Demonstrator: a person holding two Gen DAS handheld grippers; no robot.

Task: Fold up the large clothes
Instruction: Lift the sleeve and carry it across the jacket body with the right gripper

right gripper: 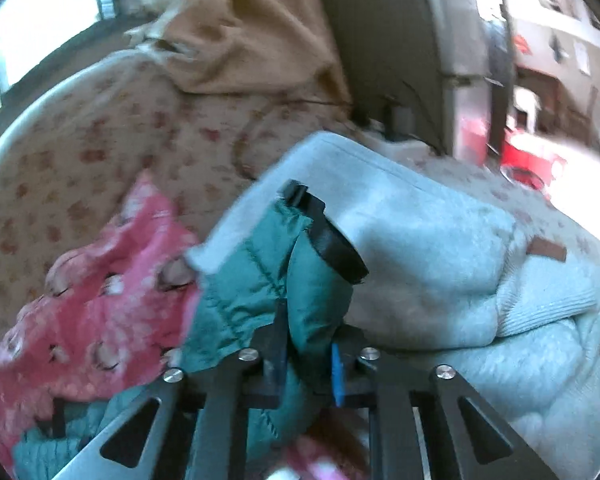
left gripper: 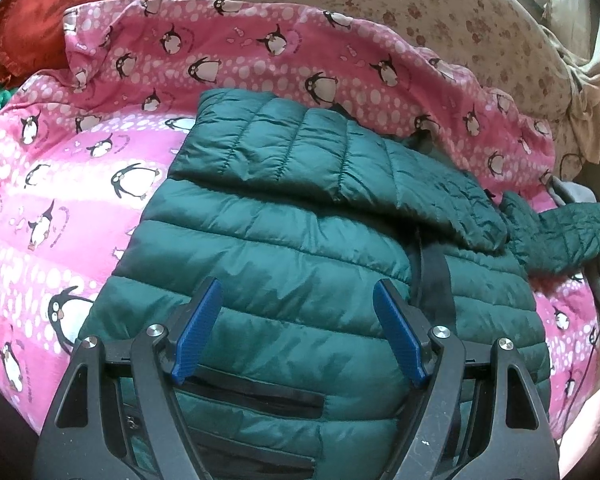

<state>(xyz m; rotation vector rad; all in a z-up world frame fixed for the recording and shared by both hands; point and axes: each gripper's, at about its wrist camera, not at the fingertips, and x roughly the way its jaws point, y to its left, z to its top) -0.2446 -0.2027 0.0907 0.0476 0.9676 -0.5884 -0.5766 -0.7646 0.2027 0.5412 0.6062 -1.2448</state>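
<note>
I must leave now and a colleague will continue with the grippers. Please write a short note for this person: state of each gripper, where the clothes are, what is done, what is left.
Left gripper: open, above the green jacket, holding nothing.
Right gripper: shut on a fold of the jacket that ends in a black cuff, probably a sleeve.
The jacket lies on the pink penguin blanket; one sleeve is already folded across the body.
A light blue garment lies beside it.
Left: fold the held part in, then fold the body.
</note>
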